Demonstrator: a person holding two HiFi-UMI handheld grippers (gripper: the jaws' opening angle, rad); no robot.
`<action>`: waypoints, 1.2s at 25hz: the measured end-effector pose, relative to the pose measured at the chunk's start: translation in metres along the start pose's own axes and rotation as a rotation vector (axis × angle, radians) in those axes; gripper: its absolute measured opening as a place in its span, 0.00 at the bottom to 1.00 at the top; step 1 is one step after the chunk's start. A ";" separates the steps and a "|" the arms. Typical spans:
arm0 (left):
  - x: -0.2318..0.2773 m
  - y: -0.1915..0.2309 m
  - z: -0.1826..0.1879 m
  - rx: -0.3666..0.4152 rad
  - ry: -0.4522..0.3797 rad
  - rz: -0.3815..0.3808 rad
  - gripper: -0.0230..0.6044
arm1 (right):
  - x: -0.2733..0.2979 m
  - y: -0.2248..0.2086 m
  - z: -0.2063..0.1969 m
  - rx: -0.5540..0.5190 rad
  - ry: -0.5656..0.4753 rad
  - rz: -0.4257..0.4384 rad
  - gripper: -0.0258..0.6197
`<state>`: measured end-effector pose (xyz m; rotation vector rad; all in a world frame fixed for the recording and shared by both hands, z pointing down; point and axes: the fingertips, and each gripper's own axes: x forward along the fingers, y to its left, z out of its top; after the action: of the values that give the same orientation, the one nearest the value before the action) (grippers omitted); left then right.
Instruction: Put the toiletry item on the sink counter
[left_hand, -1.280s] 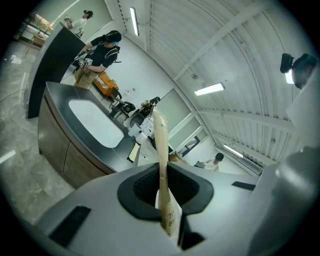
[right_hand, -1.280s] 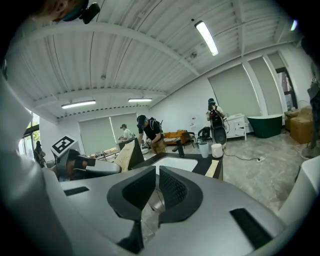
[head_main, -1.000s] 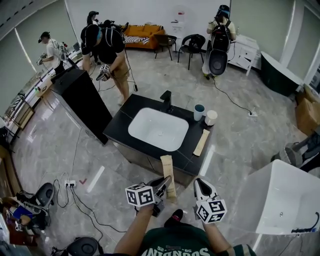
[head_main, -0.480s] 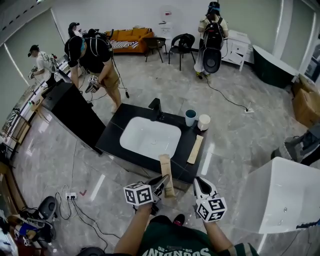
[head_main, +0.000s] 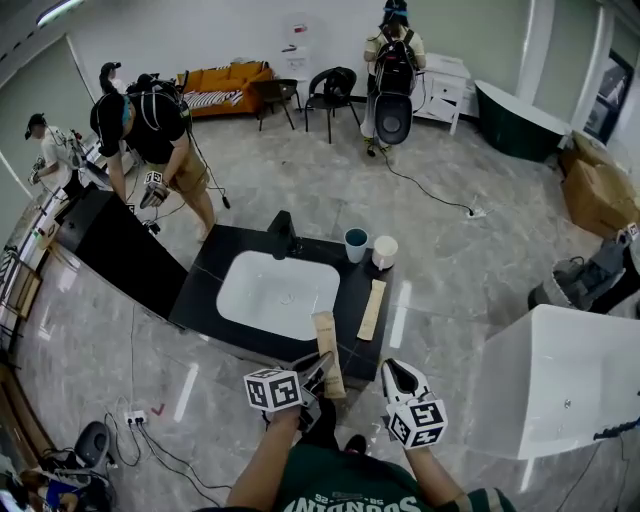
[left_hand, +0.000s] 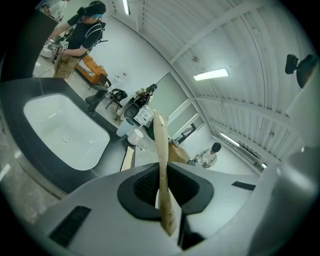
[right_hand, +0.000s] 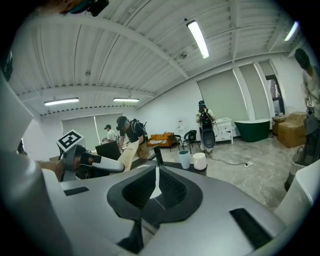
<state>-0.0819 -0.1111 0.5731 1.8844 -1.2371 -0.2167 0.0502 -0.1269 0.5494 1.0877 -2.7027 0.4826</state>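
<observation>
Crossing counter edge (head_main: 358, 352), packet (head_main: 323, 335) in left gripper (head_main: 322, 368)

You have bare counter (head_main: 200, 300) along the left strip and at the near right corner. The basin (head_main: 278, 295) fills the middle. The tap (head_main: 283, 234) stands at the far edge, a teal cup (head_main: 355, 244) and a white cup (head_main: 384, 252) far right. A packet (head_main: 371, 309) lies along the right strip.

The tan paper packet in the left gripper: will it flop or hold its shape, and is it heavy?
Probably fairly stiff: the tan paper packet juts straight out of the left gripper, pinched only at one end, without drooping. Likely light, being thin and flat. Its matte paper seems unlikely to slip.
</observation>
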 end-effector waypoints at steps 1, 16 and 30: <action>0.008 0.003 0.005 0.005 0.010 -0.010 0.10 | 0.006 -0.004 0.002 0.002 -0.003 -0.011 0.11; 0.114 0.073 0.109 0.027 0.173 -0.134 0.10 | 0.147 -0.049 0.057 0.028 -0.010 -0.171 0.11; 0.158 0.105 0.127 -0.003 0.294 -0.193 0.10 | 0.187 -0.065 0.070 0.069 -0.007 -0.286 0.11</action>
<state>-0.1436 -0.3265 0.6155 1.9523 -0.8591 -0.0407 -0.0414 -0.3154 0.5529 1.4667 -2.4940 0.5241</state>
